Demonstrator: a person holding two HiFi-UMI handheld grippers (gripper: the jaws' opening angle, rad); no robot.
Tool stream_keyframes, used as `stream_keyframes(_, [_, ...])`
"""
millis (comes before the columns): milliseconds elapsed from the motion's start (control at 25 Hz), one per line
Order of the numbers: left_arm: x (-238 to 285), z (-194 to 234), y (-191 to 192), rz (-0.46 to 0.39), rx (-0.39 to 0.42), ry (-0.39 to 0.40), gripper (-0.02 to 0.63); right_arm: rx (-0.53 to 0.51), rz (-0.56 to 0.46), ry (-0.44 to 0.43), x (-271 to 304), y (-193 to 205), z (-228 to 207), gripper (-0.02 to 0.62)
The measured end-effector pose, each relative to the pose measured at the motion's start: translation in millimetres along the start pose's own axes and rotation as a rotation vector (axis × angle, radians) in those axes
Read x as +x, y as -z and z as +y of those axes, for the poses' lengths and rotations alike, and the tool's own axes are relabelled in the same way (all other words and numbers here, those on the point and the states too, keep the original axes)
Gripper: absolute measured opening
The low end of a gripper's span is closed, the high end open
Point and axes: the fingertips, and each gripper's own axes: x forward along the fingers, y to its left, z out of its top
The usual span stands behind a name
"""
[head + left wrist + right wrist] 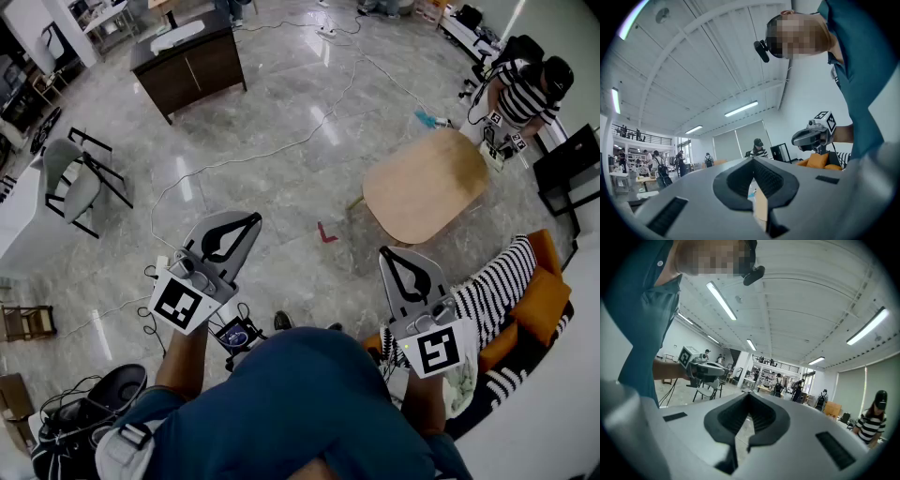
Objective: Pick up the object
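No single object to pick up stands out. My left gripper is held at chest height over the floor, its jaws shut with nothing between them. My right gripper is level with it on the right, also shut and empty. In the left gripper view the closed tips point across the hall, with the right gripper in sight. The right gripper view shows closed tips and the left gripper. A low wooden table stands ahead on the right, and a small blue thing lies on the floor beyond it.
An orange sofa with a striped cloth is at my right. A person in a striped shirt crouches at the far right. A dark cabinet stands far left, a grey chair at left. Cables cross the floor near a red mark.
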Motion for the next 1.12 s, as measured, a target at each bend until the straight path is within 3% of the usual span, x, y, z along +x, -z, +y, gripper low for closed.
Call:
stream_keyframes(560, [-29, 31, 17, -0.017, -0.024, -0.010, 0.003, 0.002, -0.009, 0.004, 36, -8, 23, 0.014])
stream_keyframes(1120, [-60, 93, 38, -0.022, -0.065, -0.056, 0.003, 0.047, -0.036, -0.019, 109, -21, 39, 0.014])
